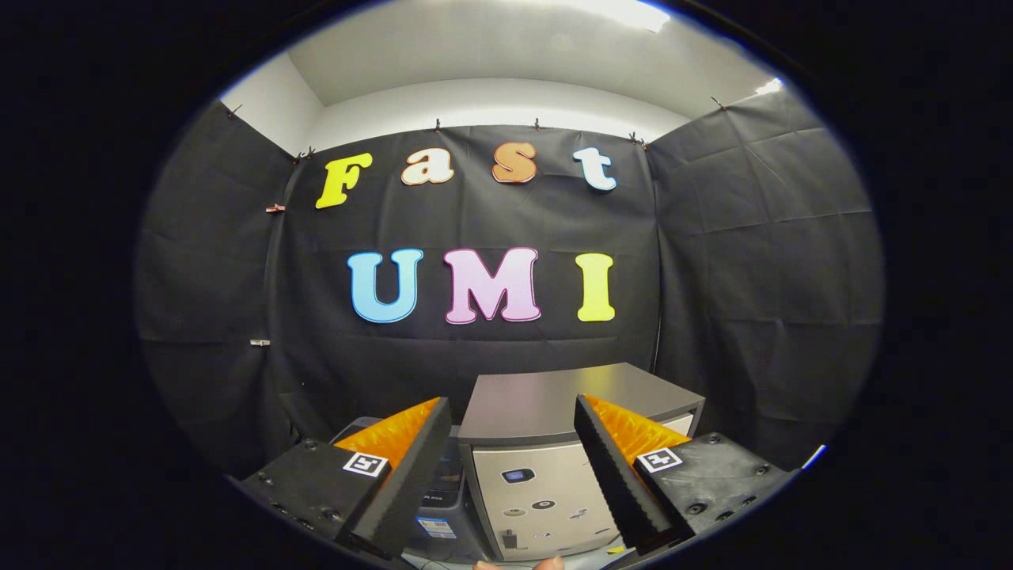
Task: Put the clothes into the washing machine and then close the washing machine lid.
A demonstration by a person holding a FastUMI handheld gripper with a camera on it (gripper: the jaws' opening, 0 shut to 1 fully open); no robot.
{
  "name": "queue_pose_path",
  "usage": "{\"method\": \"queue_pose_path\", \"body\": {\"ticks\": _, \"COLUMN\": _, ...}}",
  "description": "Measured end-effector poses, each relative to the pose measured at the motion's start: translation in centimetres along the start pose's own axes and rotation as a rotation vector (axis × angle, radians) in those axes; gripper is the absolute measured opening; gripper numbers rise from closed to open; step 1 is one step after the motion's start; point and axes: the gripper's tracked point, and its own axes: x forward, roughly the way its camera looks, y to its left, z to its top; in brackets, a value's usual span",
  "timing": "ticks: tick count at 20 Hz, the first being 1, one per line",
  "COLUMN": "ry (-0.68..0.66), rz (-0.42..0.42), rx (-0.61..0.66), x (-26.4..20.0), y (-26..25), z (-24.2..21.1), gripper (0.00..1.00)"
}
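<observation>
- The tool [513,475] is held high, level with the machine's top, its two fingers spread wide with nothing between them.
- Just beyond the fingers, in the gap between them, stands the washer [529,491], a boxy pale cabinet with small controls on its front.
- Its lid [554,404] lies flat and shut, a dark slab across the top.
- No clothes can be seen, so I cannot tell whether they are inside already or lie somewhere below.
- That shut lid would fit either a load already stowed or one waiting elsewhere.
- I'd judge cloth soft, light and floppy: best pinched on a bunched fold.
- The lid looks stiff and smooth; its front edge seems the likeliest place to hold.
- A darker box [443,507] sits beside the washer, behind the left finger.
</observation>
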Motion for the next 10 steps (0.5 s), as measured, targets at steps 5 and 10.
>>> {"method": "queue_pose_path", "body": {"ticks": 5, "ry": 0.022, "rz": -0.011, "rx": -0.010, "x": 0.31, "y": 0.26, "z": -0.82, "gripper": 0.98}}
{"method": "queue_pose_path", "body": {"ticks": 10, "ry": 0.007, "rz": -0.018, "rx": 0.007, "x": -0.44, "y": -0.35, "z": 0.04, "gripper": 0.98}}
